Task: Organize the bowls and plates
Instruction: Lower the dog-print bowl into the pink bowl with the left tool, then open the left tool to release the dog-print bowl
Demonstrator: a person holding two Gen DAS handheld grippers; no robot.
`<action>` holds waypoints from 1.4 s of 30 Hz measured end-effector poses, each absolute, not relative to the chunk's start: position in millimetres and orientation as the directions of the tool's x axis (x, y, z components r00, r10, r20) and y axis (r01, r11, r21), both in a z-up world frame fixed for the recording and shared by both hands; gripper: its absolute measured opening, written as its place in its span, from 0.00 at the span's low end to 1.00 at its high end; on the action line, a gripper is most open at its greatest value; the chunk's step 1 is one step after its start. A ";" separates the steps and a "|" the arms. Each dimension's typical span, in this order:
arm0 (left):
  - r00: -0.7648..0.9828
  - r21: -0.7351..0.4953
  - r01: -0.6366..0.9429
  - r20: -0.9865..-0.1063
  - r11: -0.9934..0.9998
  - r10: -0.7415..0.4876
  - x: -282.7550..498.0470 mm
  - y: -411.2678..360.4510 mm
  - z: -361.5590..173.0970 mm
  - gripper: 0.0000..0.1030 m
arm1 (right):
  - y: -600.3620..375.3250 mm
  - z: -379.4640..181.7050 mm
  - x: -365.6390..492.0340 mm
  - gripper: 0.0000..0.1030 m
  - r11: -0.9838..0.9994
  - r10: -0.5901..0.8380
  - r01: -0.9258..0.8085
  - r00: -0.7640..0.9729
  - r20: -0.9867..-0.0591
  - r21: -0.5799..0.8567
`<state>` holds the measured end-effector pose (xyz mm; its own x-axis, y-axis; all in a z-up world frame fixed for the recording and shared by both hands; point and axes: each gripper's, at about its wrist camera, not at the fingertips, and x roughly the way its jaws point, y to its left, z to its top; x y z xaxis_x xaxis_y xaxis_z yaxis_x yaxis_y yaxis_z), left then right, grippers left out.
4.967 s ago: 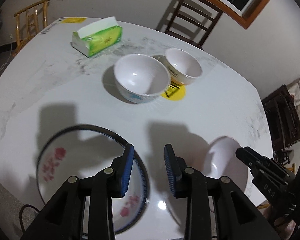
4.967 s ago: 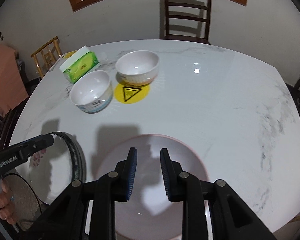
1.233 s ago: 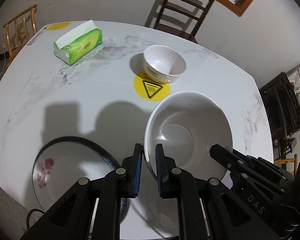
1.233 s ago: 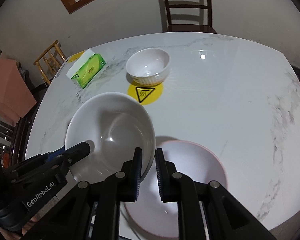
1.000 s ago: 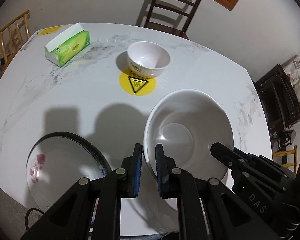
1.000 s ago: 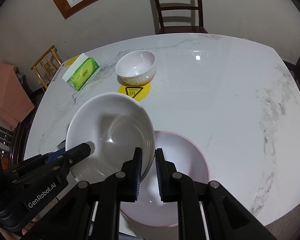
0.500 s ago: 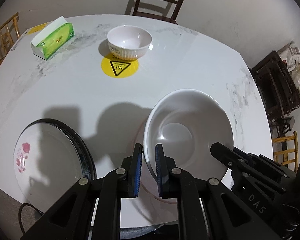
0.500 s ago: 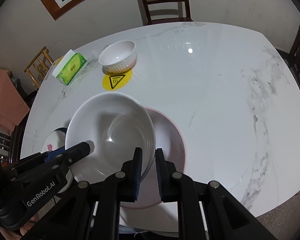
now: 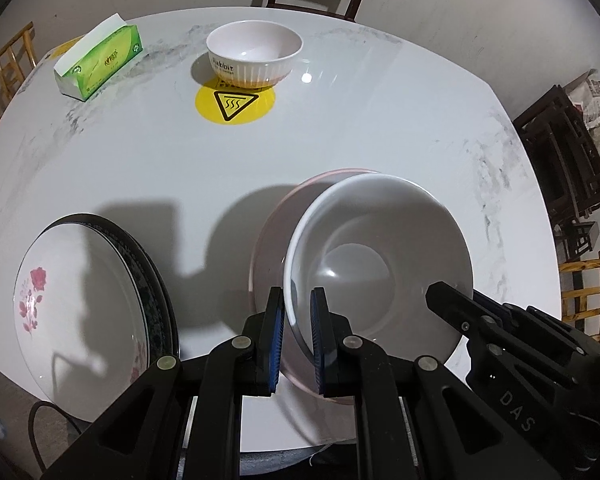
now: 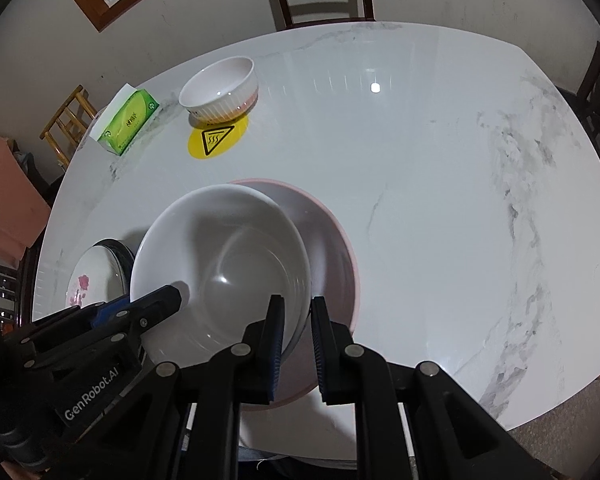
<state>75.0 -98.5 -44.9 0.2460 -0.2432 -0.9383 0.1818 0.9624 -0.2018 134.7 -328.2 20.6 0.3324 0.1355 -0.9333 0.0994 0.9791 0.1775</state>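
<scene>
Two grippers, left and right, clamp opposite rims of a glossy white bowl, held above a pink-rimmed plate near the marble table's front edge; bare tabletop lies rightward.

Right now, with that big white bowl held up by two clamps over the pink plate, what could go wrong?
Each hand-held gripper, left and right, pinches only the thin rim of the large white bowl. If one slips, the tilted bowl could drop onto the pink-rimmed plate and chip it.

The bowl hangs off-centre over that plate, so set down as is, it might sit crooked.

The plate also lies near the edge of the white marble table, so a knock could push it off.
</scene>
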 end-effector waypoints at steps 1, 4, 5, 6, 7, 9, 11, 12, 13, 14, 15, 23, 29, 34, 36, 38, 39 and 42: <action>0.246 -0.200 0.182 -0.939 0.963 -0.242 75.4 -99.0 -45.1 0.10 | -328.3 19.2 135.1 0.14 0.979 0.136 0.098 0.330 -0.934 0.178; 0.248 -0.189 0.184 -0.941 0.965 -0.231 75.1 -101.1 -47.5 0.10 | -327.8 15.6 136.0 0.14 0.980 0.135 0.097 0.321 -0.937 0.174; 0.246 -0.186 0.183 -0.942 0.965 -0.228 75.3 -101.5 -49.2 0.10 | -327.2 14.6 136.2 0.14 0.981 0.133 0.094 0.320 -0.938 0.171; 0.243 -0.186 0.180 -0.943 0.966 -0.227 75.6 -101.5 -50.7 0.10 | -326.8 13.3 136.4 0.14 0.981 0.132 0.094 0.317 -0.939 0.170; 0.238 -0.187 0.177 -0.944 0.966 -0.227 75.7 -101.4 -52.8 0.10 | -326.5 11.3 136.8 0.15 0.981 0.134 0.094 0.311 -0.941 0.171; 0.236 -0.184 0.175 -0.946 0.967 -0.223 75.5 -101.3 -56.0 0.10 | -326.5 8.8 137.2 0.15 0.981 0.134 0.095 0.308 -0.942 0.171; 0.245 -0.179 0.180 -0.944 0.967 -0.221 75.2 -102.5 -55.4 0.10 | -326.4 6.9 137.6 0.16 0.980 0.136 0.095 0.305 -0.943 0.172; 0.247 -0.178 0.181 -0.944 0.967 -0.220 75.3 -102.5 -55.0 0.10 | -326.0 6.8 137.9 0.16 0.980 0.138 0.093 0.306 -0.942 0.174; 0.249 -0.177 0.178 -0.944 0.968 -0.218 76.0 -102.3 -54.7 0.10 | -325.7 6.2 138.2 0.16 0.980 0.140 0.093 0.304 -0.942 0.175; 0.252 -0.174 0.179 -0.943 0.968 -0.216 76.3 -102.4 -54.7 0.10 | -325.8 5.6 138.3 0.16 0.979 0.145 0.093 0.303 -0.942 0.180; 0.256 -0.170 0.179 -0.943 0.969 -0.213 76.3 -102.6 -54.6 0.10 | -324.9 4.7 140.2 0.16 0.979 0.146 0.093 0.302 -0.942 0.182; 0.271 -0.145 0.189 -0.943 0.971 -0.193 76.1 -104.1 -53.7 0.10 | -324.2 1.1 141.7 0.16 0.975 0.163 0.096 0.293 -0.942 0.199; 0.272 -0.127 0.191 -0.946 0.973 -0.177 77.3 -106.0 -53.9 0.14 | -325.9 0.4 141.6 0.17 0.974 0.168 0.099 0.292 -0.941 0.205; 0.276 -0.116 0.194 -0.947 0.974 -0.168 77.1 -107.9 -53.5 0.18 | -325.4 0.6 140.7 0.17 0.974 0.169 0.096 0.297 -0.940 0.206; 0.278 -0.115 0.198 -0.946 0.974 -0.168 76.8 -108.6 -53.1 0.21 | -325.3 2.0 139.9 0.17 0.974 0.171 0.093 0.300 -0.938 0.207; 0.277 -0.115 0.201 -0.946 0.973 -0.169 77.4 -109.1 -53.4 0.23 | -325.7 3.4 139.4 0.17 0.975 0.167 0.092 0.303 -0.938 0.203; 0.278 -0.115 0.200 -0.946 0.973 -0.169 77.8 -108.8 -53.3 0.23 | -325.9 4.0 139.9 0.17 0.975 0.167 0.091 0.304 -0.938 0.203; 0.277 -0.119 0.201 -0.945 0.972 -0.173 78.5 -108.2 -53.3 0.23 | -325.9 6.1 139.9 0.17 0.975 0.163 0.091 0.312 -0.936 0.200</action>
